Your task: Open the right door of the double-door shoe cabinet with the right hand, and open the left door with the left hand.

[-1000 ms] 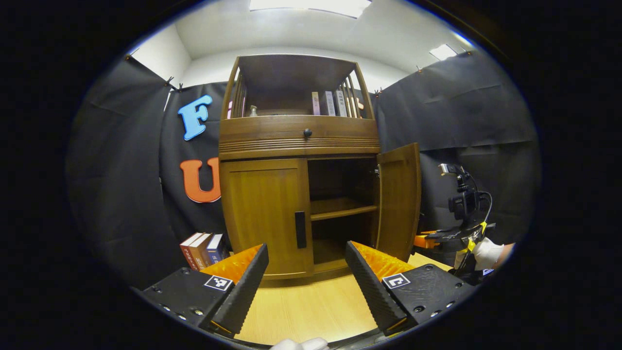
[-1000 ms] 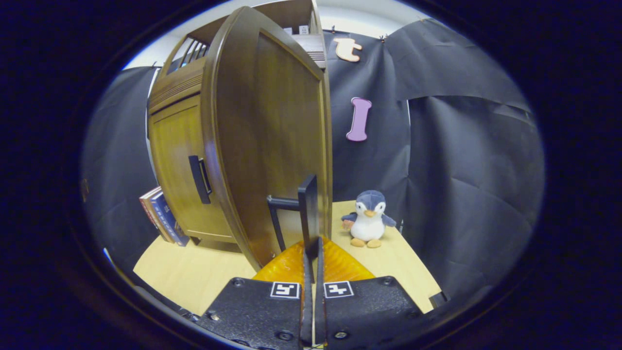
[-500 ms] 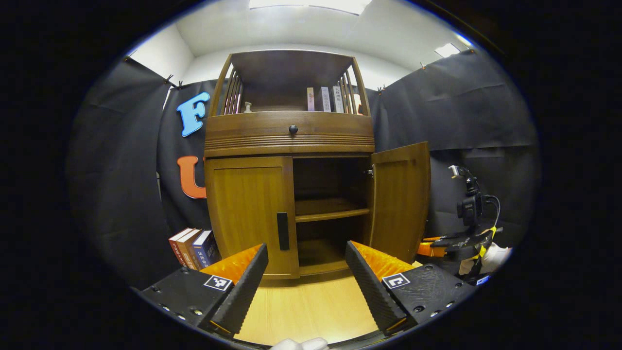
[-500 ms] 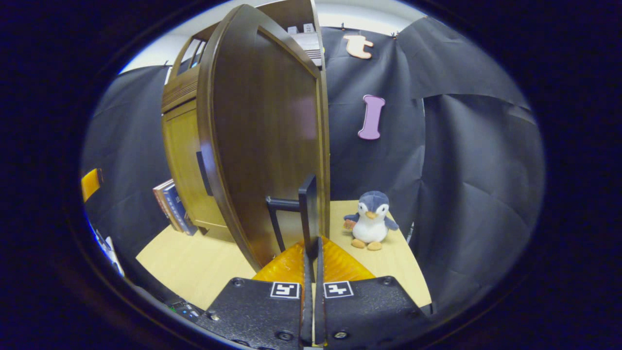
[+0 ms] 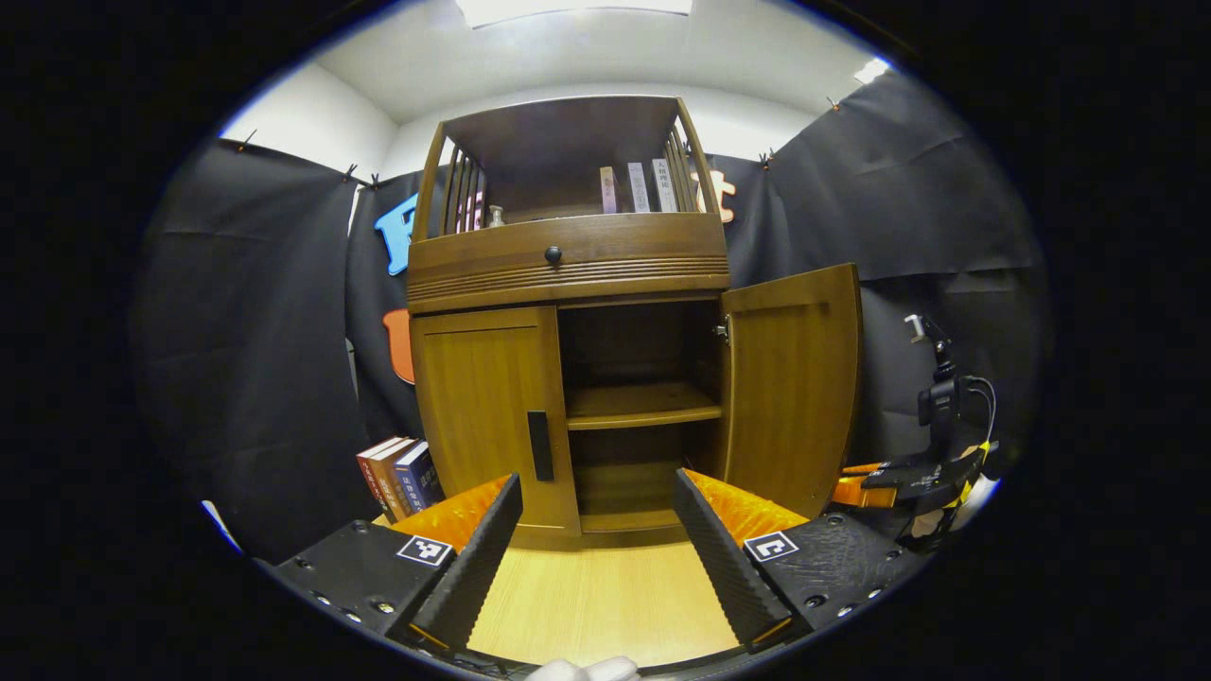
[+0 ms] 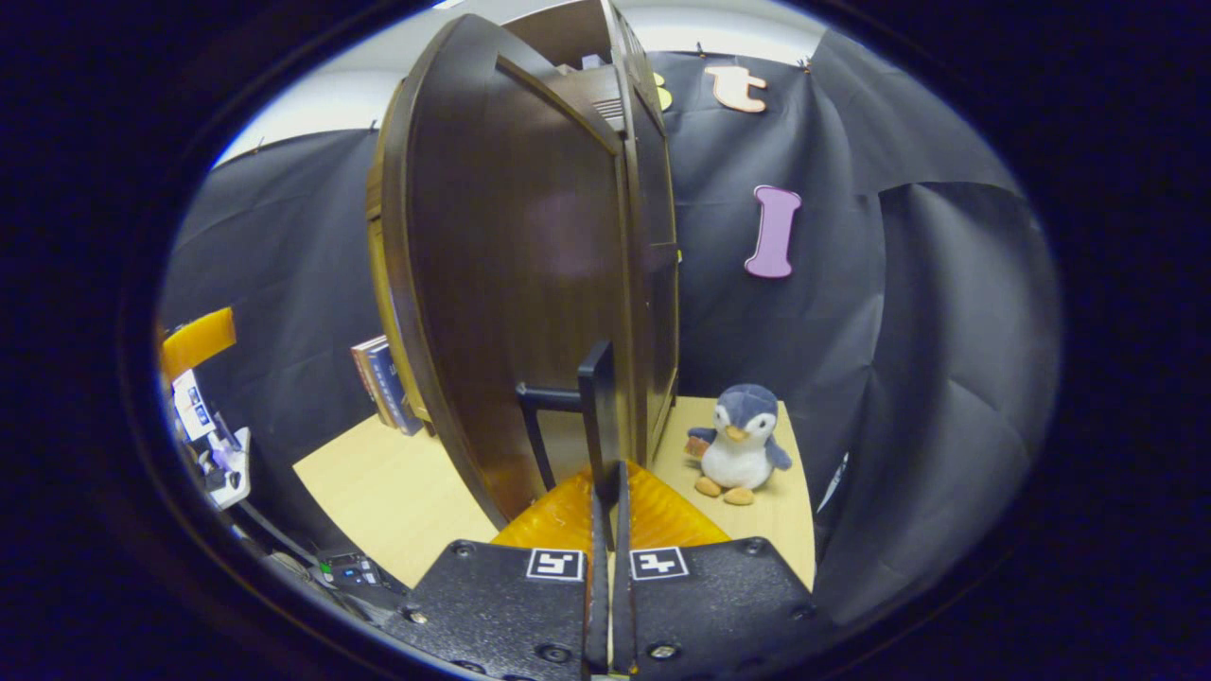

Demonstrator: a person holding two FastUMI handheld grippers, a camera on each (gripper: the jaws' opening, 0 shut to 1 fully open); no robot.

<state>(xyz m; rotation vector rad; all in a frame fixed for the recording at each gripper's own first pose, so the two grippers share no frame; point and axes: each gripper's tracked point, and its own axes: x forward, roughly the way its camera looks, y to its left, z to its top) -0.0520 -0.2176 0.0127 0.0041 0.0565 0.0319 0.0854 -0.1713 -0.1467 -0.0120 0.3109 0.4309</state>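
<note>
Right gripper (image 6: 607,492) clamped on the right door's handle (image 6: 598,421), fingers pressed together around its bar. Right door (image 6: 516,274) swung wide, straight ahead. Penguin plush (image 6: 739,445) ahead-right on the table (image 6: 388,482). Books (image 6: 377,378) stand far left, past the door.

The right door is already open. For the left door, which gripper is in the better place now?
Left. The left gripper is open and faces the closed left door, with its handle just ahead. The right gripper is shut on the right door's handle, off to the cabinet's right.
</note>
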